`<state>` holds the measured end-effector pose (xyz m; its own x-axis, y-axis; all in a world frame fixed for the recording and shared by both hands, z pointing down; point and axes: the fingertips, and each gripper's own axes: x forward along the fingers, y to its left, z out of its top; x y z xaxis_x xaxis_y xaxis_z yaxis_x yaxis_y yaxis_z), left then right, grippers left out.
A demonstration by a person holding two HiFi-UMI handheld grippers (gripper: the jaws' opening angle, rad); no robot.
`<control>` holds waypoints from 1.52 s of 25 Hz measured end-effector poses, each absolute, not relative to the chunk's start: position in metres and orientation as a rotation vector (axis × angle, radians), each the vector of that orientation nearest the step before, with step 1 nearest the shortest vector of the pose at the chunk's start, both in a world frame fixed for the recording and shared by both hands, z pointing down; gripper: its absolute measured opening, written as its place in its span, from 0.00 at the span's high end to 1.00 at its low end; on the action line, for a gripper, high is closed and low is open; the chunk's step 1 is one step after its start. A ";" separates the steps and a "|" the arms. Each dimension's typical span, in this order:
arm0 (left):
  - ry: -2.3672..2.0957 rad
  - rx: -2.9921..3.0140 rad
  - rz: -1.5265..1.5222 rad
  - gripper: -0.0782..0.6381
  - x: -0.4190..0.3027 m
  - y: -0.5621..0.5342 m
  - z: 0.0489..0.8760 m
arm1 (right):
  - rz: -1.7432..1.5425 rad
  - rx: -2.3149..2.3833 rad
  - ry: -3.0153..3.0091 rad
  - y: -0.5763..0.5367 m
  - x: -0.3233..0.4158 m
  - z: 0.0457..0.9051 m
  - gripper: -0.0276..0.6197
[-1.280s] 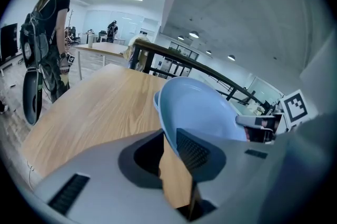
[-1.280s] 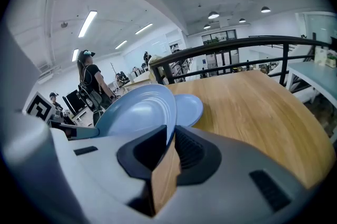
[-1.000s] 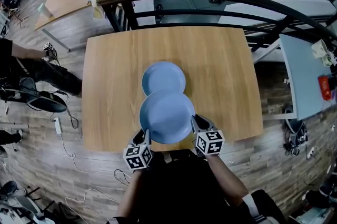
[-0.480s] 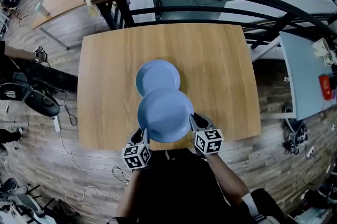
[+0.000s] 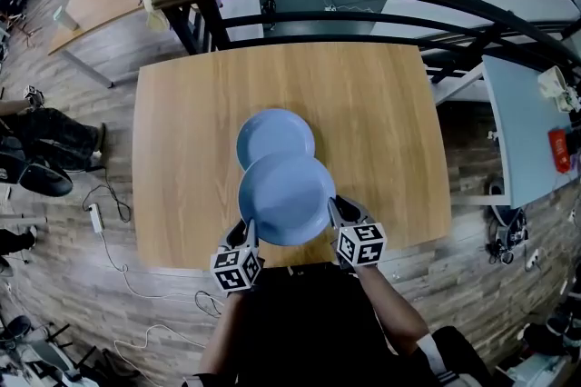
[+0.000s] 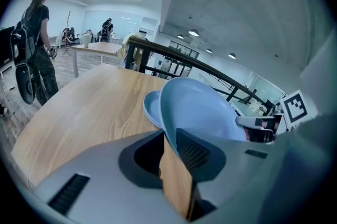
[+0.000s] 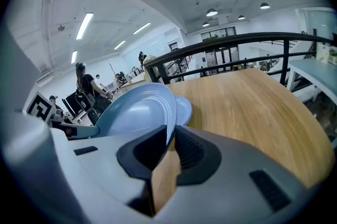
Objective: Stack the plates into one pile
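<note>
The near plate [image 5: 287, 199], pinched at opposite rims by the left gripper [image 5: 248, 233] and right gripper [image 5: 337, 213], overlaps the far plate [image 5: 275, 135] on the table [image 5: 381, 122], barely moved in the last second, so the stack still looks unfinished.

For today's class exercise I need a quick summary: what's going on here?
A person holds a tool in each hand. The left tool and right tool grip opposite rims of one blue plate, held above the wooden table. A second blue plate lies on the table just beyond it, so the pile isn't made yet.
</note>
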<state>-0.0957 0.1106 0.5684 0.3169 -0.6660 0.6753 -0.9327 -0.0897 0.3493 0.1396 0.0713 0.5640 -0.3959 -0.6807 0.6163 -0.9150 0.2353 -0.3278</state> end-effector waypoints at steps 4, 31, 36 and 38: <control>-1.417 1.822 0.453 0.77 -0.106 0.096 0.574 | 0.950 1.475 -2.161 0.057 0.129 0.567 0.86; -1.335 1.783 0.498 0.77 -0.120 -0.012 0.616 | 1.004 1.472 -2.048 -0.042 0.117 0.606 0.86; -1.325 1.756 0.507 0.77 -0.122 -0.025 0.630 | 1.019 1.459 -2.028 -0.057 0.115 0.620 0.86; -1.319 1.743 0.513 0.77 -0.123 -0.029 0.637 | 1.024 1.451 -2.020 -0.063 0.113 0.626 0.86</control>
